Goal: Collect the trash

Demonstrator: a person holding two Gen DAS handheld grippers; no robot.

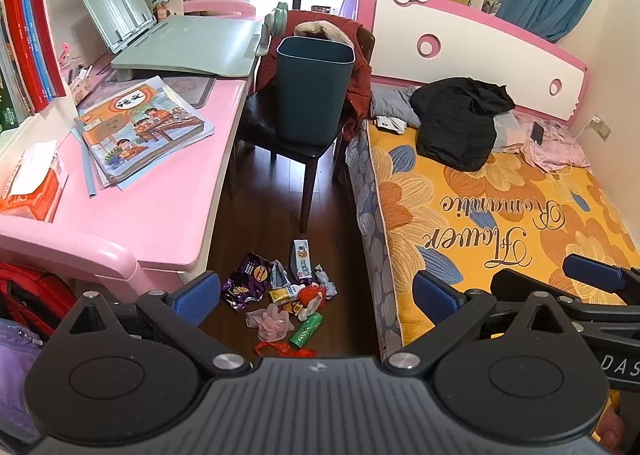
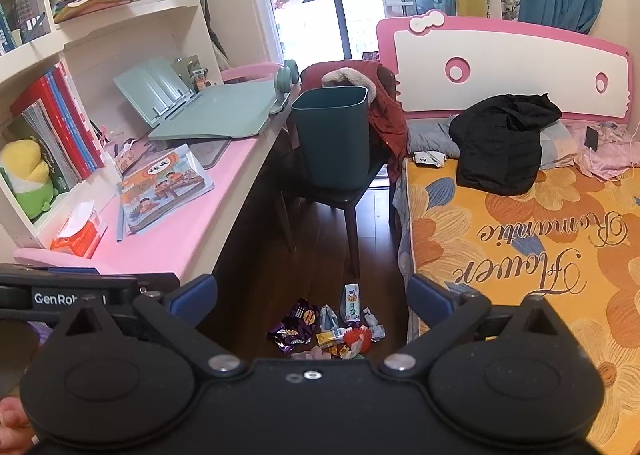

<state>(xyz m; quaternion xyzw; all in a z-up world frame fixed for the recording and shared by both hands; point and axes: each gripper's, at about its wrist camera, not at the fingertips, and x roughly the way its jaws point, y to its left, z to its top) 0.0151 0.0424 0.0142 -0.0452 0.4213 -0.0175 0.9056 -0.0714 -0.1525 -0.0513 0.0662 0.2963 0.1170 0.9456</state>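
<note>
A pile of trash (image 1: 286,297) lies on the dark wood floor between desk and bed: a purple snack wrapper (image 1: 244,285), a small carton (image 1: 302,261), a green pack (image 1: 306,331), pink crumpled plastic (image 1: 270,321) and paper scraps. It also shows in the right wrist view (image 2: 328,329). A dark teal bin (image 1: 314,89) stands on a chair (image 1: 288,139) beyond the pile; it also shows in the right wrist view (image 2: 334,137). My left gripper (image 1: 316,291) is open and empty above the pile. My right gripper (image 2: 312,299) is open and empty, also above it.
A pink desk (image 1: 168,191) with books (image 1: 140,127) is on the left. A bed with an orange floral cover (image 1: 500,207) and a black jacket (image 1: 460,123) is on the right. A red backpack (image 1: 32,303) sits at lower left.
</note>
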